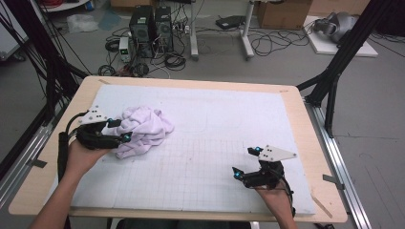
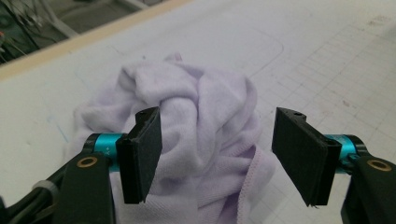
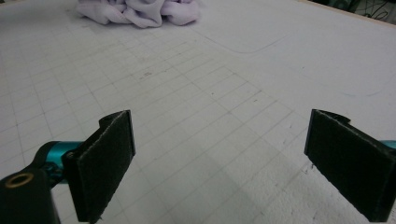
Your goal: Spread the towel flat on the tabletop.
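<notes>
- Beside the crumpled lilac cloth point(image 1: 143, 130), left tool point(image 2: 217, 154) gapes, nothing pinched.
- Soft, light stuff; grab a raised fold.
- Right tool point(image 3: 219, 163), well apart from it, wide.

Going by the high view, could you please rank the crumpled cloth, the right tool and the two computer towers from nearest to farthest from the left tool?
1. crumpled cloth, right against the left tool.
2. right tool, across the mat, near edge.
3. computer towers, on the floor beyond the table.

The crumpled towel point(image 1: 143, 130) heaped at the tabletop's point(image 1: 215, 90) left side is the one obstacle, bulging between the left hand-held gripper's point(image 1: 118, 130) parted jaws, while the gridded mat point(image 1: 200, 162) ahead of the right hand-held gripper point(image 1: 244, 162) lies open.
</notes>
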